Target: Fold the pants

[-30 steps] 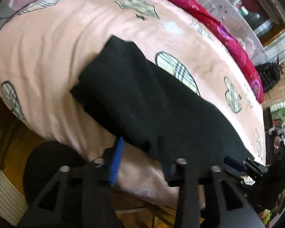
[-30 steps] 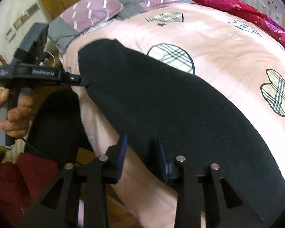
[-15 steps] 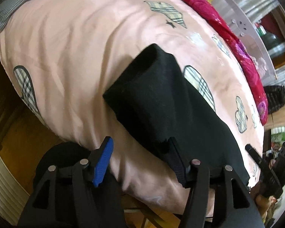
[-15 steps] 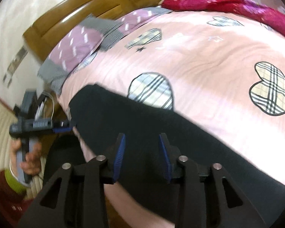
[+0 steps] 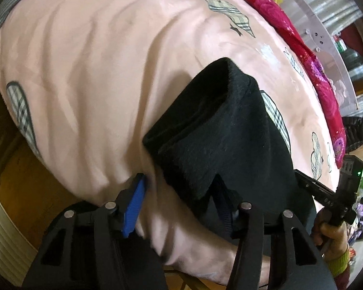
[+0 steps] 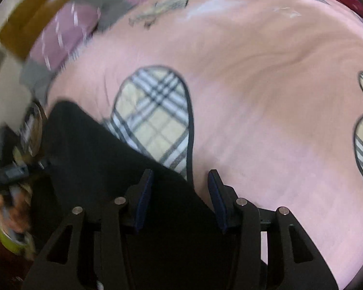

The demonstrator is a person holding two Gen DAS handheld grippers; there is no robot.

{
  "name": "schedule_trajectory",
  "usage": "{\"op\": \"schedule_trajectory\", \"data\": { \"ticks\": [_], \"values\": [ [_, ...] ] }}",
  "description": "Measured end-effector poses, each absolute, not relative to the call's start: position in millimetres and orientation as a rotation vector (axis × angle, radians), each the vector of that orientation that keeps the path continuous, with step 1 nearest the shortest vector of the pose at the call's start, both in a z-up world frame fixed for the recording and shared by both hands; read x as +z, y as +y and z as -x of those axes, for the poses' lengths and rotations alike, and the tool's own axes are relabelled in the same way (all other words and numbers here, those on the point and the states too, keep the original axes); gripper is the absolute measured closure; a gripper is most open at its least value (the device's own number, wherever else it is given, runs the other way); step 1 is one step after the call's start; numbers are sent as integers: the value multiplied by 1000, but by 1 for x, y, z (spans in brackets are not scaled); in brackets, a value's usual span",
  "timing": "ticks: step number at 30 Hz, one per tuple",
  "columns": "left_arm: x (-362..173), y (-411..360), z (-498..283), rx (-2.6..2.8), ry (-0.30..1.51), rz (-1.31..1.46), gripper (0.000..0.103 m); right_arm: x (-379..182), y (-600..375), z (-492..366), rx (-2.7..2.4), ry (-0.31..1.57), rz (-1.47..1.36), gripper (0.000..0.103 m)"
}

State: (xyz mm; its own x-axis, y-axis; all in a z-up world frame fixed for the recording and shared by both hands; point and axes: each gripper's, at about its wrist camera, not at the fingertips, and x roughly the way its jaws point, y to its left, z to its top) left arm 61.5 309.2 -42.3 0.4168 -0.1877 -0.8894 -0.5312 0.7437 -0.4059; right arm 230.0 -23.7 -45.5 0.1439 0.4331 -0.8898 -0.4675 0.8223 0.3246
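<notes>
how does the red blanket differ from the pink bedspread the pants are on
The red blanket is deep red with a flowery pattern; the pink bedspread is pale with plaid hearts. The blanket lies bunched along the far edge; the bedspread is spread flat under the black pants. Both are bedding.

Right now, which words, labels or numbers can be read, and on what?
No text is readable.
Right gripper, jaws just opening over the pants edge: pale print on its body, too small.
Left gripper, jaws just closing around the pants corner: body motion-blurred, nothing legible.
Bedsheet: plaid hearts, no words.
</notes>
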Motion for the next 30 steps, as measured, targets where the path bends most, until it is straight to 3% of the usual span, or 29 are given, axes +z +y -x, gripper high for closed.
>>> {"op": "schedule_trajectory", "data": {
  "ticks": [3,7,10,21,30],
  "values": [
    [-44,306,-71,242,1143,711,58,-45,-23,-229,665,1264,53,58],
    [-39,293,-79,241,1127,608,75,-44,-24,-223,709,1258,33,82],
    [-25,281,-81,248,1085,516,85,-37,-22,-214,701,1222,60,89],
    [37,262,-99,227,914,320,86,23,-26,-215,575,968,139,94],
    [-5,261,-131,246,999,202,86,-16,-15,-239,486,1022,153,94]
  ]
}}
